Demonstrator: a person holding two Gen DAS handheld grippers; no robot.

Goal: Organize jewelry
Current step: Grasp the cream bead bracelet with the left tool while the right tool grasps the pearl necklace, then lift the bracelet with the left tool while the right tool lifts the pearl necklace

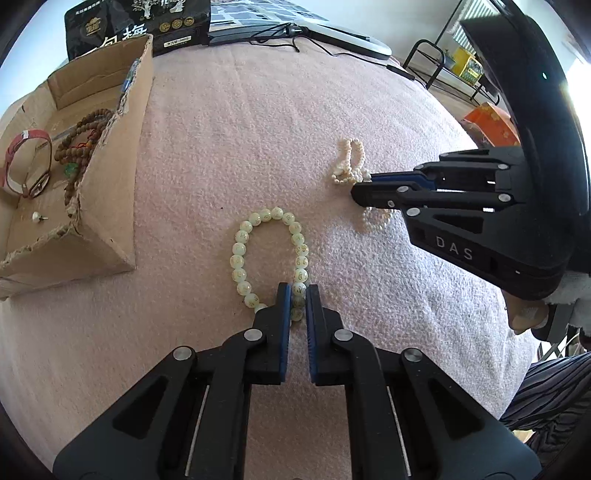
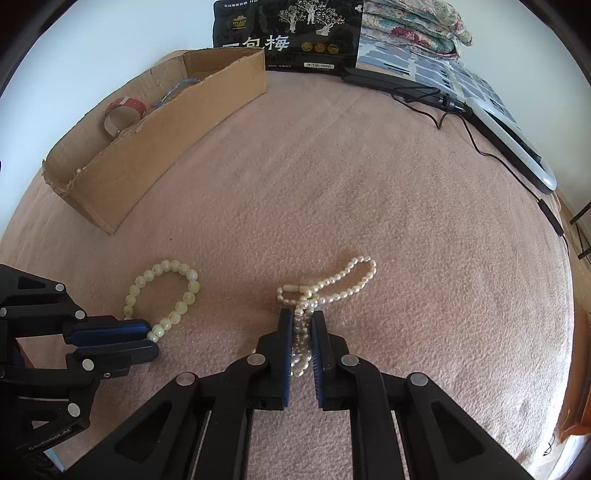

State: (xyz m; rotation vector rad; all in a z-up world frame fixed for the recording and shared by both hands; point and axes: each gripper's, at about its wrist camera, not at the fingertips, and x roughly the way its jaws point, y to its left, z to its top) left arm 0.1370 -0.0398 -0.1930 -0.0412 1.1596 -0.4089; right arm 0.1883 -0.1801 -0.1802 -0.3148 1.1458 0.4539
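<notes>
A pale green bead bracelet (image 1: pixel 255 240) lies on the pink blanket; my left gripper (image 1: pixel 297 295) is shut on its near beads. It also shows in the right wrist view (image 2: pixel 162 291), with the left gripper (image 2: pixel 149 338) at its near end. A white pearl necklace (image 2: pixel 332 286) lies bunched to the right; my right gripper (image 2: pixel 303 321) is shut on its strands. In the left wrist view the pearl necklace (image 1: pixel 349 162) sits at the right gripper (image 1: pixel 356 188) tips.
An open cardboard box (image 1: pixel 110 177) at the left holds a red watch (image 1: pixel 22 162), brown wooden beads (image 1: pixel 81 144) and a small pearl piece (image 1: pixel 37 216). A black snack bag (image 2: pixel 288 33), a cabled lamp (image 2: pixel 509 144) and folded bedding (image 2: pixel 417 26) lie at the back.
</notes>
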